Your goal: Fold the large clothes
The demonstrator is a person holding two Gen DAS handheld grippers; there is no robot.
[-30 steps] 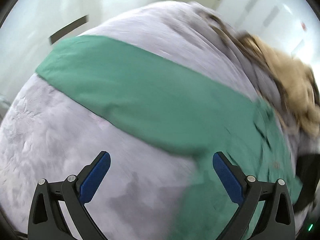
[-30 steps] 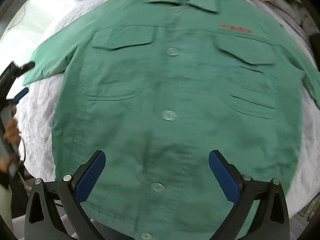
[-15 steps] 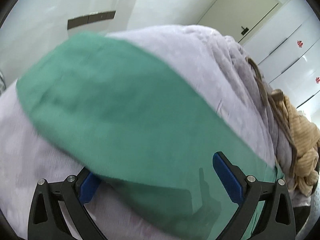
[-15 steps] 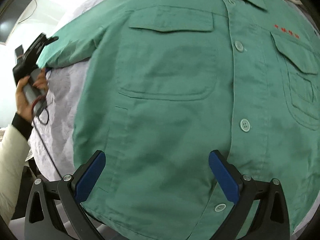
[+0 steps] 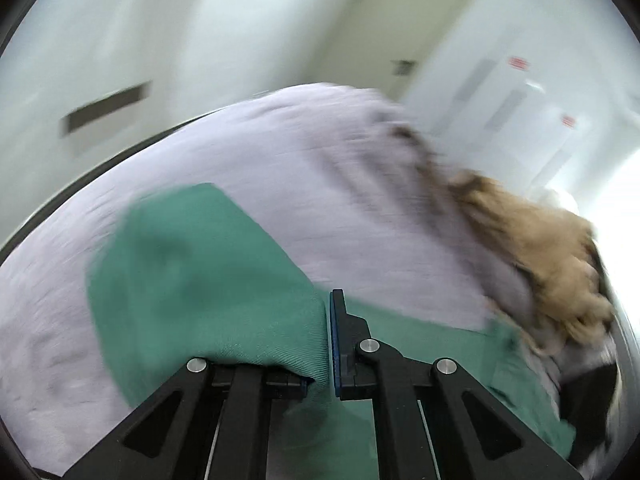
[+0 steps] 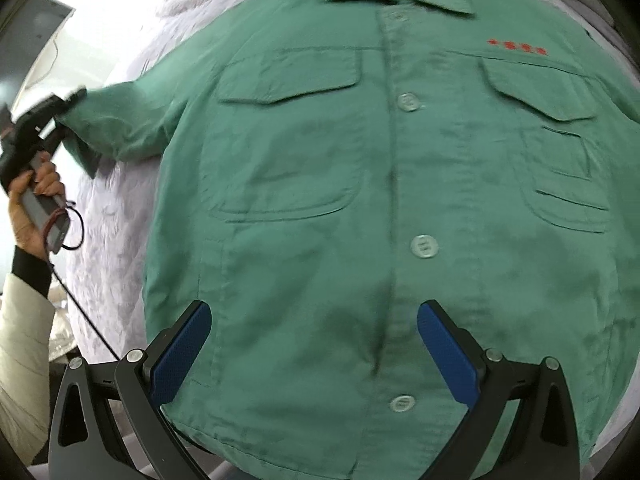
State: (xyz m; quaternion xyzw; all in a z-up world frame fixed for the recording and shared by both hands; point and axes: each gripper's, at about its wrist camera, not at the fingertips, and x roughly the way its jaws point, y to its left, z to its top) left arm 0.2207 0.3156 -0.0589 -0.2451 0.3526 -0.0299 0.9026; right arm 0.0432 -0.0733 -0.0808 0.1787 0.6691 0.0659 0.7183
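Observation:
A green button-up shirt (image 6: 360,208) lies face up and spread flat on a pale lilac bedcover (image 6: 108,216). Its collar points to the top of the right wrist view. My left gripper (image 5: 326,344) is shut on the end of the shirt's left sleeve (image 5: 192,288), the cloth bunched between the blue pads. In the right wrist view that left gripper (image 6: 66,106) is at the far left, holding the sleeve end (image 6: 120,120) lifted off the cover. My right gripper (image 6: 312,352) hangs open above the lower front of the shirt, with nothing between its fingers.
A tan and brown fluffy garment (image 5: 532,248) lies heaped on the far right of the bedcover (image 5: 320,184), with a dark item (image 5: 588,400) beside it. White walls and closet doors (image 5: 520,92) stand behind. A hand in a cream sleeve (image 6: 24,320) holds the left gripper.
The left gripper went from open over the sleeve to shut on its end and lifted it. The right gripper's view swung left and came back over the shirt front; it stayed open.

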